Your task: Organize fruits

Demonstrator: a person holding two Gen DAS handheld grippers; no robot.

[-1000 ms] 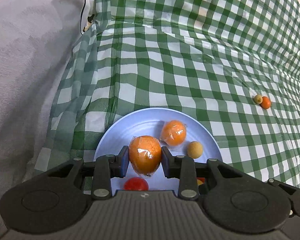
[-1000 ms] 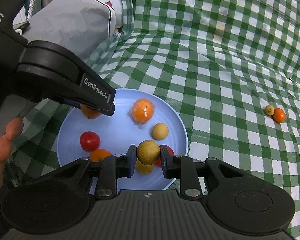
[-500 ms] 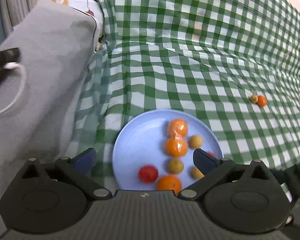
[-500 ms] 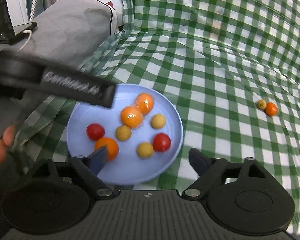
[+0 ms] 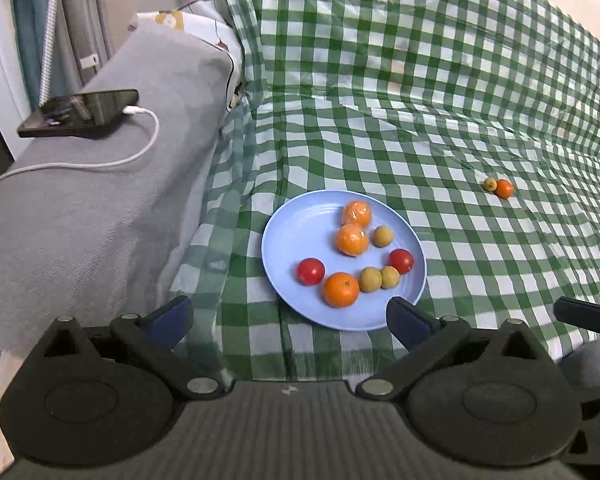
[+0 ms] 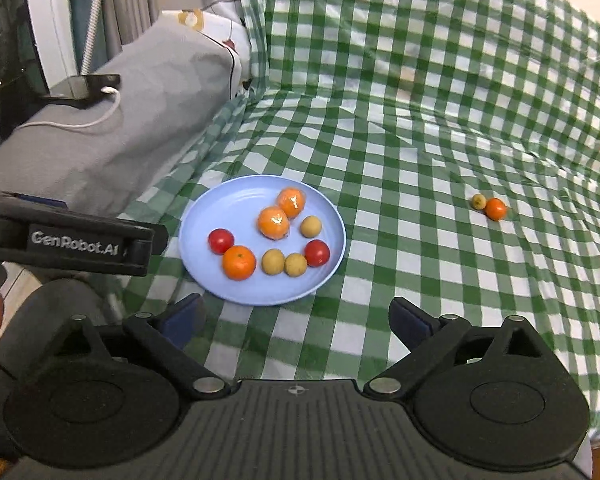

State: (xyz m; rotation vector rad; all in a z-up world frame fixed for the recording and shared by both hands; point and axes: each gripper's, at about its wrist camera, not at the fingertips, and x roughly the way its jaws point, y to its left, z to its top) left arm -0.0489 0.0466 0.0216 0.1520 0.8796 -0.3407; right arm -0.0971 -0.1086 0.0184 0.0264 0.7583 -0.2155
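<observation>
Beyond both grippers' spread, empty jaws sits the fruit-laden blue plate (image 5: 284,216).

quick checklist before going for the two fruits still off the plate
1. Left gripper open and empty: ok.
2. Right gripper open and empty: ok.
3. Small orange fruit and small yellow-green fruit in view on the checked cloth, nothing over them: ok.
4. The two are far enough apart to grip one alone: not ok, they touch.
5. Blue plate has bare room for more, on its left part: ok.
6. Fruits on the plate lie inside its rim: ok.
</observation>
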